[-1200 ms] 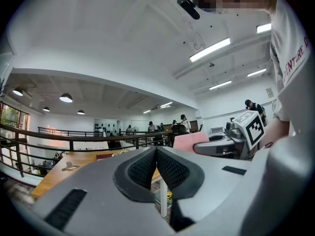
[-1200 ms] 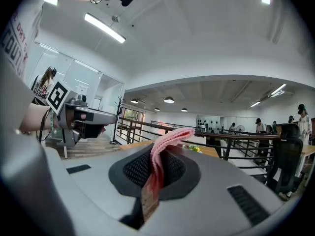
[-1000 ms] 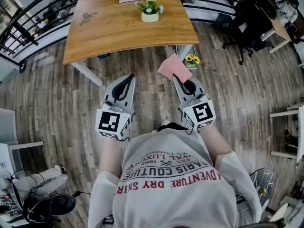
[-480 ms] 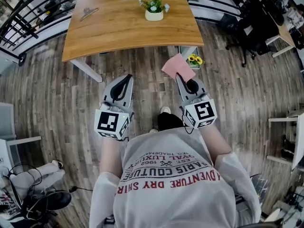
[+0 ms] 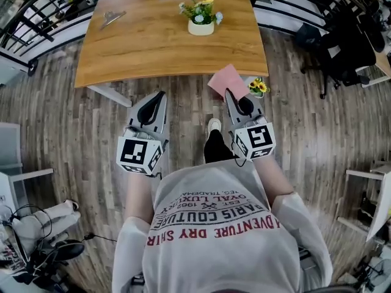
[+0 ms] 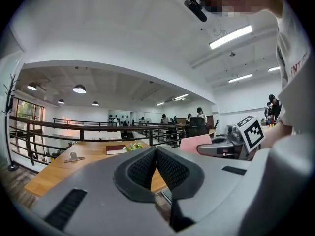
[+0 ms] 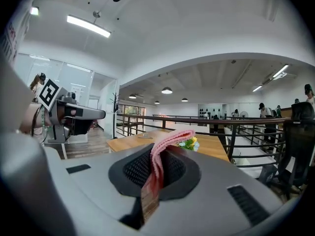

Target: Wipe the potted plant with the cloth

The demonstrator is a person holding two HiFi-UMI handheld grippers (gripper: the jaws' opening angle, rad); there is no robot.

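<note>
risk: pink cloth (image 5: 226,80) pinched by a thin fold in right tool (image 5: 231,94), may slip out against the leaves; pot looks light, could tip if pushed | left tool (image 5: 159,95) closed, empty | potted plant (image 5: 201,18): small white pot, white and yellow blooms, upright far on table (image 5: 153,47), well apart from both tools
</note>
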